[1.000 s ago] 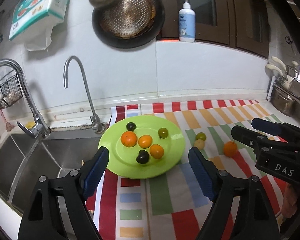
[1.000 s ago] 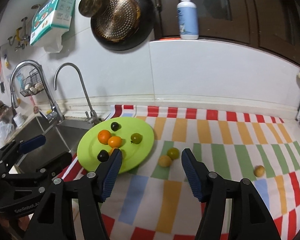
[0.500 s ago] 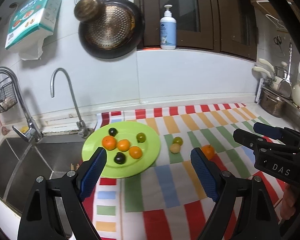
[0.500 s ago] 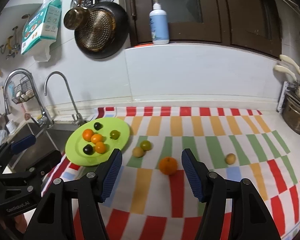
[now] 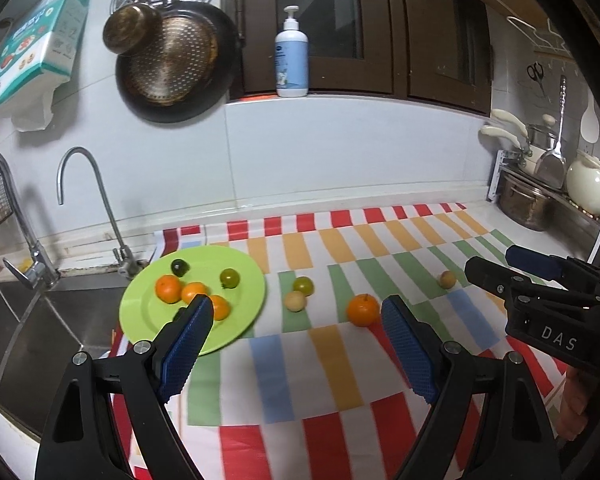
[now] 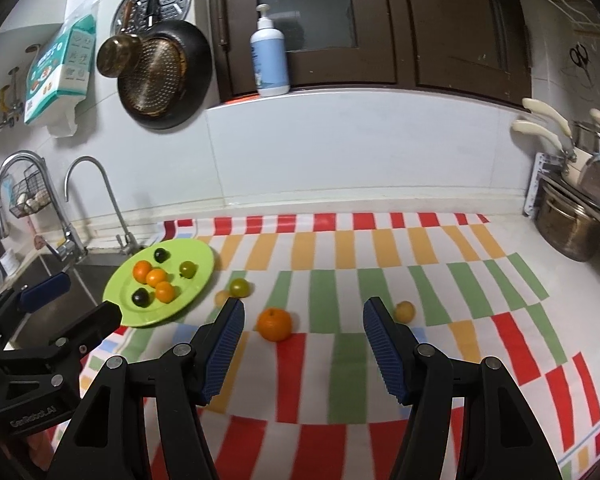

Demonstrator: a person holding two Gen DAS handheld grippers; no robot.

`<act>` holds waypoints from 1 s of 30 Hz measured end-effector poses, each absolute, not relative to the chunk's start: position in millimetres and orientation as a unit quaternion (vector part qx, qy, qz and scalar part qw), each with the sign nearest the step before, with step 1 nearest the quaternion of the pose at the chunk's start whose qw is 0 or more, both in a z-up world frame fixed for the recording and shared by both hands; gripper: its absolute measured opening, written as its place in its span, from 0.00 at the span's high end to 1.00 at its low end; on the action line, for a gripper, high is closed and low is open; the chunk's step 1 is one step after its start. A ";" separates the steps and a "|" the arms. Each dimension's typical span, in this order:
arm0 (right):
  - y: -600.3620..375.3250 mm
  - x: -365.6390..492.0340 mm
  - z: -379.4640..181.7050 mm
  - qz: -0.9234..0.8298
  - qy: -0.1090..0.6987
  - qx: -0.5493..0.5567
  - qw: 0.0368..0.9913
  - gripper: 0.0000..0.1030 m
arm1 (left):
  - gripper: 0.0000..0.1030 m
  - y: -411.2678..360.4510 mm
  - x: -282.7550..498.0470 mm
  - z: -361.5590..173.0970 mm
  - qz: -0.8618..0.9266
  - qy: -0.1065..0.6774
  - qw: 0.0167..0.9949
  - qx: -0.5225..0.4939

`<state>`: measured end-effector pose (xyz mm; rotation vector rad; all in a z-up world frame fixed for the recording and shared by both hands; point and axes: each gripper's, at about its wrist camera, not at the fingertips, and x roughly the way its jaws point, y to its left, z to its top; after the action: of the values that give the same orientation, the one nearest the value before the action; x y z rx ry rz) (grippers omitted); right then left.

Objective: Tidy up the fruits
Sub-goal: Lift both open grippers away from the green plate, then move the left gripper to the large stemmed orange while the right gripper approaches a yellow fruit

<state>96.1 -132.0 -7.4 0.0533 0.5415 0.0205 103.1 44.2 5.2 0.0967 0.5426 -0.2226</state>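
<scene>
- Now the right hand-held gripper [image 6: 304, 314] hovers wide open and empty, the loose orange [image 6: 275, 323] between its blue fingers, toward 11 o'clock.
- Left hand-held gripper [image 5: 296, 312] gapes empty too.
- Green plate [image 6: 198, 280] at 10 o'clock holds three oranges, what look like two dark fruits, one green.
- Three small fruits lie on the striped desk cloth [image 6: 380, 280].

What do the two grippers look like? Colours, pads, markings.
Both are matte black plastic with triangular cut-out arms and silver screw heads. The left gripper and right gripper each carry blue ribbed pads on the fingers. The right body shows white "DAS" lettering; the left reads roughly "GenRobot.AI". No cables or sleeves are visible.
</scene>
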 end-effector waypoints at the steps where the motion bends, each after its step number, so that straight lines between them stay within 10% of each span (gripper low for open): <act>1: -135.0 95.3 -8.1 0.009 0.268 0.027 0.963 0.39 | 0.16 40.4 103.2 4.7 -0.111 0.267 0.956 0.048; 30: -208.1 127.4 -32.6 -0.017 0.295 0.033 0.955 0.39 | 0.14 -26.1 148.3 -31.2 -0.118 0.310 0.941 0.070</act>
<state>127.4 -208.1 -32.6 0.0660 0.5989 -0.0349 148.3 -26.1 -31.2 0.1435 0.6324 -0.2407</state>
